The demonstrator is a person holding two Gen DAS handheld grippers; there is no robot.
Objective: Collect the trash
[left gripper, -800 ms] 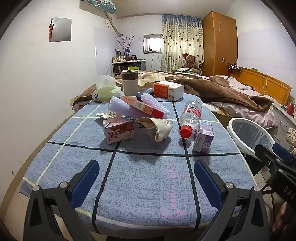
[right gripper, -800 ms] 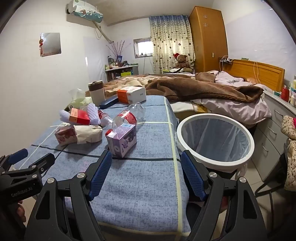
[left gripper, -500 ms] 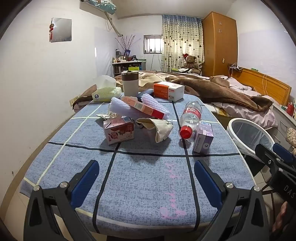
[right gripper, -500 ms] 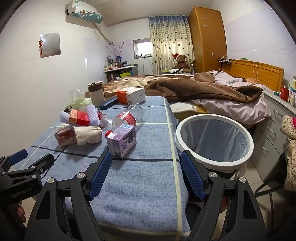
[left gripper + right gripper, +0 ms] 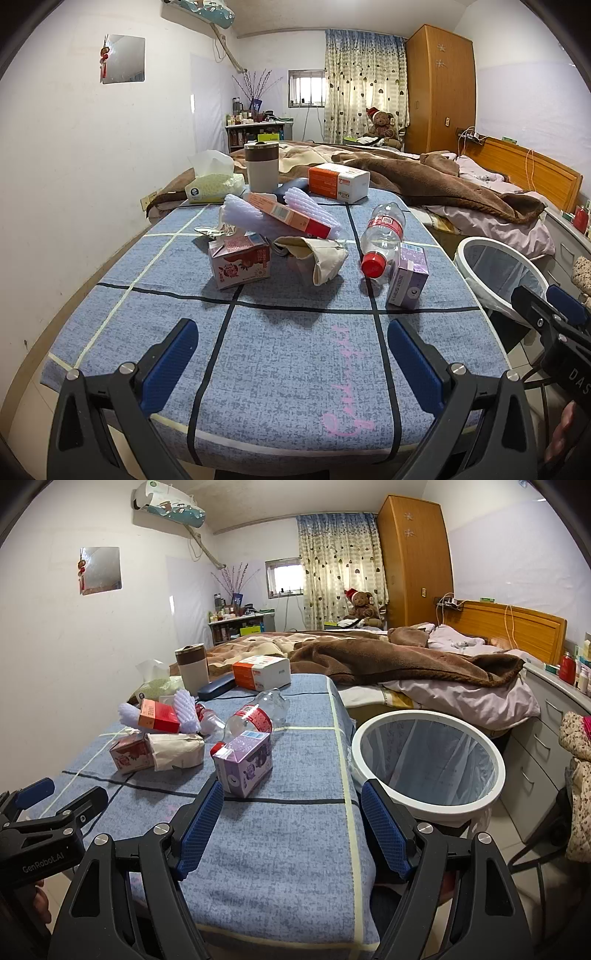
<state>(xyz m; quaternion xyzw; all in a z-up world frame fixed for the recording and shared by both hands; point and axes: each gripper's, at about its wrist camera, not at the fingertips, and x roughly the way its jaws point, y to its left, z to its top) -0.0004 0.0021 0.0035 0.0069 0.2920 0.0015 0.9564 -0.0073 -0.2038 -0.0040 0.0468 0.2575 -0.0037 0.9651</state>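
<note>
— What room do you see?
— I see white walls (image 5: 55,657), a wooden wardrobe (image 5: 410,561), a curtained window (image 5: 284,578) giving daylight, and an unmade bed (image 5: 424,672).

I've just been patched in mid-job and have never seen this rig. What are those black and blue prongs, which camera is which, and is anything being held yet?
No robot arm here: a person holds a two-finger gripper in each hand, each carrying a fisheye camera that looks along its fingers. The prongs are those fingers. One picture shows the left gripper, the other the right gripper. Both are open and hold nothing.

On the blue tablecloth lie a pink carton, a crumpled paper bag, a plastic bottle on its side and a purple carton. The white bin stands beside the table, on the right.
</note>
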